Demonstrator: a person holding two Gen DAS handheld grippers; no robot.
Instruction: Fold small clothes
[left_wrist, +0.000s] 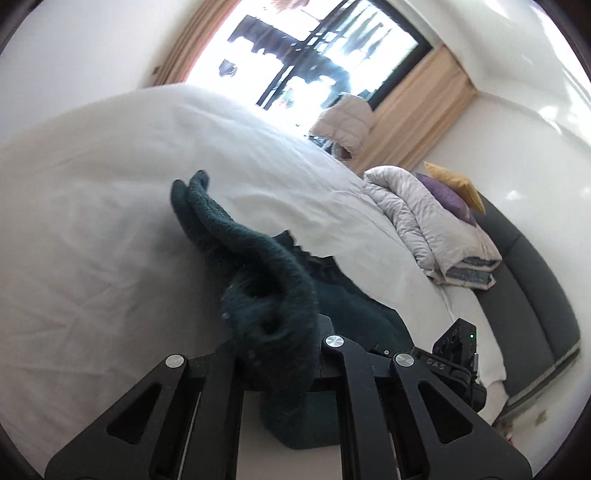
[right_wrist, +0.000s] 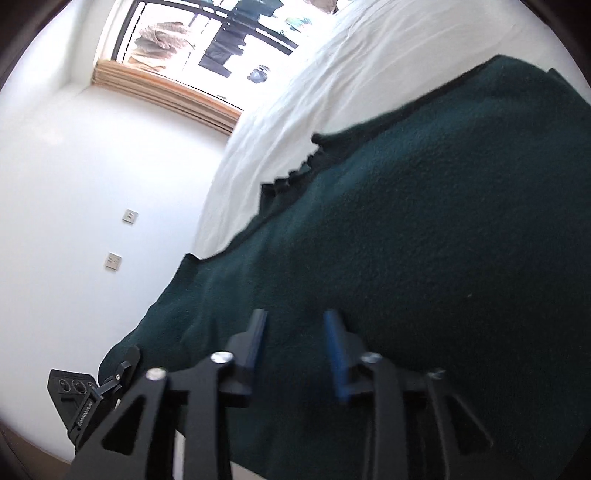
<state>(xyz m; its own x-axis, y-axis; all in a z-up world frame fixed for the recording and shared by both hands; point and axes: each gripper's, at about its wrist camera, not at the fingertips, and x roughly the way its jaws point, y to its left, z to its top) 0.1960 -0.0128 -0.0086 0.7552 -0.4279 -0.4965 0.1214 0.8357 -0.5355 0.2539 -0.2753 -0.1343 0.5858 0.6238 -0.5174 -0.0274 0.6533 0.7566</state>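
Centrally in the left wrist view, the left gripper (left_wrist: 275, 354) is closed on a bunched fold of the dark green garment (left_wrist: 258, 280); the fingertips themselves are buried in the fabric, so only the black linkage arms show at 6 o'clock. A lifted strip of the garment runs from the gripper toward 11 o'clock, ending in two rounded tips above the white bed sheet (left_wrist: 92, 240). More of the same fabric lies flat on the sheet toward 4 o'clock of the gripper. Part of the other black tool (left_wrist: 456, 347) appears at 4 o'clock, just beside that fabric. At 3 o'clock a folded pale duvet (left_wrist: 424, 221) rests on the bed, with a purple cushion (left_wrist: 447, 195) and a yellow cushion (left_wrist: 456, 184) against it. A window (left_wrist: 314, 55) with tan curtains fills 12 o'clock.

In the right wrist view, the right gripper (right_wrist: 297, 347) holds its blue-faced fingers (right_wrist: 336, 354) apart with a moderate gap, nothing between them; whether the tips touch the cloth cannot be told. The dark green garment (right_wrist: 424, 240) spreads across the frame from 7 o'clock to 2 o'clock, lying on the white bed sheet (right_wrist: 314, 92), its scalloped edge showing just above centre. A white wall with two switch plates (right_wrist: 130, 216) occupies 9 o'clock, and the window (right_wrist: 221, 33) sits at 12 o'clock.
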